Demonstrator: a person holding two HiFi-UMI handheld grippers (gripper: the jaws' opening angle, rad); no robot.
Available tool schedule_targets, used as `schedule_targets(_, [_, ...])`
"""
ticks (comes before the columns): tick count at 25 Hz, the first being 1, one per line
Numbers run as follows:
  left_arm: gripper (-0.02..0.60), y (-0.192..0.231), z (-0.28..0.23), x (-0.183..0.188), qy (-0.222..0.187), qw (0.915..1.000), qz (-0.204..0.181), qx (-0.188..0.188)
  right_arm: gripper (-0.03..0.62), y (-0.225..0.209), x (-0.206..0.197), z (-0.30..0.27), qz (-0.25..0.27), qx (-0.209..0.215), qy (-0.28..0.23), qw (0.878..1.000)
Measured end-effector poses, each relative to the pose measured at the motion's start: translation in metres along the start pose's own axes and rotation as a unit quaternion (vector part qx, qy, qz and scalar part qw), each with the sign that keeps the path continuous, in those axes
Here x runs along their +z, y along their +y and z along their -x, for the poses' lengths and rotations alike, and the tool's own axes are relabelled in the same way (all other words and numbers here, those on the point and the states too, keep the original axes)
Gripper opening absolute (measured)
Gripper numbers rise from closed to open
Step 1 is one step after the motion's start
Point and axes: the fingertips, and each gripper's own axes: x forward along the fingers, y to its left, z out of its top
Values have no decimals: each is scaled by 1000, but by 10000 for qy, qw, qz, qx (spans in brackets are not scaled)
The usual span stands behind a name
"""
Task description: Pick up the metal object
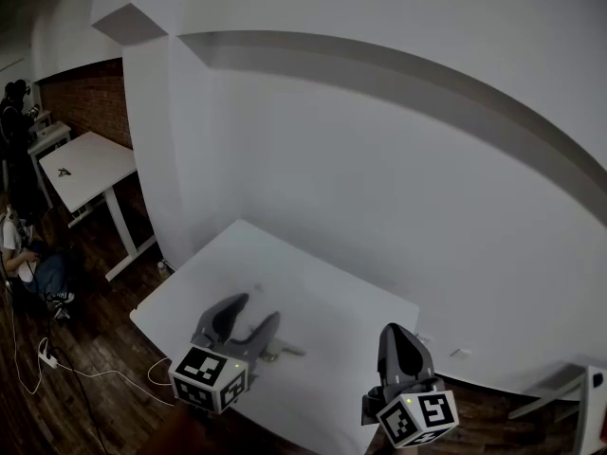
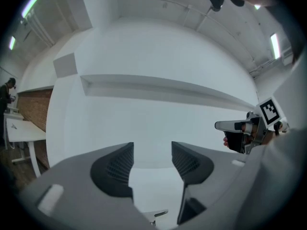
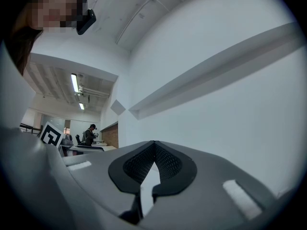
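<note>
1. Hovering low over the white table [image 1: 313, 282], the left gripper [image 1: 254, 311] sits above the table's near edge, toward its left half.
2. Left gripper's jaws stand moderately apart; bare tabletop shows in the gap and no pad touches anything.
3. The metal object [image 1: 282, 352] lies flat on the table close to its near edge, just beside the left gripper's right-hand jaw and back toward the gripper body.
4. In the left gripper view the metal object [image 2: 160, 213] shows only as a small silvery piece at the bottom of the gap, behind the pads and not between them.
5. The right gripper [image 1: 394, 330] hangs over the table's near right corner, well apart from the metal object.
6. Right gripper's jaws are pressed together, tips touching, with nothing between them.
7. Plain white wall [image 1: 379, 159] rises right behind the table's far edge.
8. Left of the table, across dark wood floor [image 1: 95, 387], stands a second white desk [image 1: 90, 164] by a brick wall [image 1: 90, 102].
9. A person [image 1: 17, 121] stands beyond that desk, far left of the table.
</note>
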Motion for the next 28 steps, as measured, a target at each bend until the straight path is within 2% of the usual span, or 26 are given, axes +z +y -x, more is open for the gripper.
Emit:
schedule_targets(1, [263, 1, -4, -3, 50, 10000, -2, -29, 12, -1, -1, -2, -4, -10, 7, 10000])
schedule_targets(4, [361, 5, -14, -21, 367, 9993, -55, -12, 12, -5, -3, -7, -23, -42, 17, 10000])
schedule_targets(6, [462, 7, -24, -43, 769, 9969, 108, -80, 12, -8, -4, -9, -38, -74, 34, 10000])
schedule_targets(8, [499, 9, -33, -75, 1283, 9915, 183, -127, 12, -11, -7, -12, -56, -105, 76, 9999])
schedule_targets(12, [509, 14, -47, -151, 2290, 9734, 29, -84, 12, -14, -11, -15, -80, -141, 121, 9998])
schedule_targets(17, [509, 19, -54, -256, 3539, 9344, 405, -67, 12, -21, -15, -15, -81, -202, 159, 9996])
schedule_targets(19, [509, 19, -57, -283, 3886, 9195, 596, -23, 12, -25, -17, -15, -83, -246, 178, 9995])
schedule_targets(21, [509, 24, -61, -299, 4145, 9080, 604, 114, 12, -29, -18, -15, -93, -293, 204, 9993])
schedule_targets(24, [508, 35, -69, -311, 4342, 8994, 391, 329, 12, -33, -20, -15, -111, -357, 231, 9990])
schedule_targets(26, [508, 35, -78, -317, 4345, 8991, 424, 329, 12, -37, -20, -14, -115, -387, 241, 9989])
schedule_targets(28, [508, 28, -81, -325, 4492, 8915, 549, 224, 12, -40, -21, -13, -119, -424, 242, 9987])
